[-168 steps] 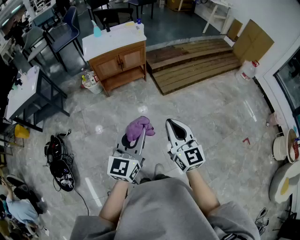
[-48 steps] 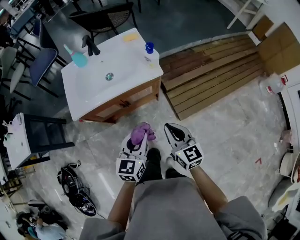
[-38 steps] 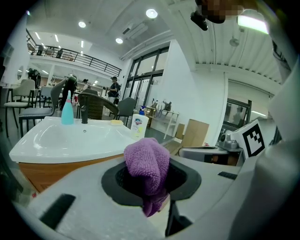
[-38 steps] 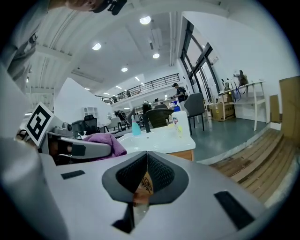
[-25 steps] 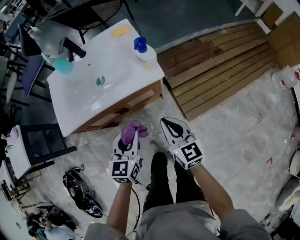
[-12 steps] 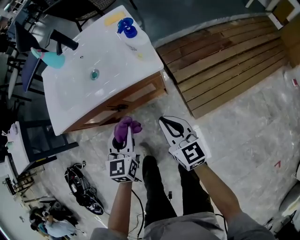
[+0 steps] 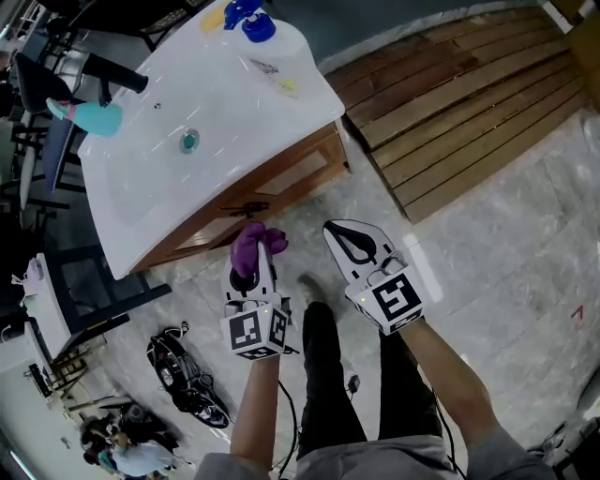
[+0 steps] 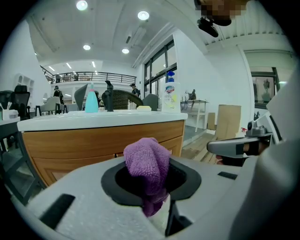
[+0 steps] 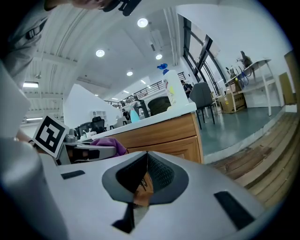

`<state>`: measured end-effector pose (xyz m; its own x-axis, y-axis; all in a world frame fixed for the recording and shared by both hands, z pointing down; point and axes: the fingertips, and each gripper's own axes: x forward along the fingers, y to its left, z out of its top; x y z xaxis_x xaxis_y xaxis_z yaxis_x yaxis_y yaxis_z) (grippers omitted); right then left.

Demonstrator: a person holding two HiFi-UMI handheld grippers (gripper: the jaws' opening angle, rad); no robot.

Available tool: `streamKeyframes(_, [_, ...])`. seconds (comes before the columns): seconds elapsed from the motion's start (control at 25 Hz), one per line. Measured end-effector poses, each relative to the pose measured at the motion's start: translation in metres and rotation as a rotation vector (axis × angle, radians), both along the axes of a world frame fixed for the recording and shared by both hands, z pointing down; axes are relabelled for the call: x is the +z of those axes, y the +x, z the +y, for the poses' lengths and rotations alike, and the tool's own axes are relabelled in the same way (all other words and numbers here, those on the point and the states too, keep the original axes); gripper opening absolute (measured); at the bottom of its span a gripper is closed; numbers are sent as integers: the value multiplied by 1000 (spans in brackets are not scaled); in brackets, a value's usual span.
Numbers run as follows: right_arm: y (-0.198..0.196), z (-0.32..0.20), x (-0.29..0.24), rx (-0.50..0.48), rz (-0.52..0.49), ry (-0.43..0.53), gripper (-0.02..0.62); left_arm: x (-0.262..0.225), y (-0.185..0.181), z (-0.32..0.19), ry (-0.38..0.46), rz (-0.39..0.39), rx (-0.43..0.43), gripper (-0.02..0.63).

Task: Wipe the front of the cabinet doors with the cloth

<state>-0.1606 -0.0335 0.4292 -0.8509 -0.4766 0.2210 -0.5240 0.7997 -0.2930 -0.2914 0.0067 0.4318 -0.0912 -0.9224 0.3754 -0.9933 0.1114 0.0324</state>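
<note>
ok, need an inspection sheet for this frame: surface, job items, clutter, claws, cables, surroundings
Surface: white vanity top with basin; grey marble-look floor.
Job's things: crumpled purple cloth held in front of the brown wooden cabinet doors, seemingly not touching; wiping not yet begun.
Clutter: teal bottle, white bottle with blue cap, yellow block and black tap, all on the vanity top.
Grippers: left claw shut on the cloth; right claw shut, empty.
Cables: thin black cable on the floor by the person's legs; black tangled gear lower left.
Surroundings: wooden plank platform on the right; black-framed table on the left; people far lower left.
</note>
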Motion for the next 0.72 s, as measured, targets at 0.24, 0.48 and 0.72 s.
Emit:
streamKeyframes(0.24, [-9, 3, 9, -4, 4, -20, 9, 12, -11, -4, -6, -10, -15, 95])
streamKeyframes(0.48, [-15, -1, 21, 17, -12, -23, 9, 31, -25, -18, -9, -26, -29, 95])
streamKeyframes(0.72, [-18, -1, 39, 41, -12, -45, 9, 49, -39, -32, -22, -42, -30, 95])
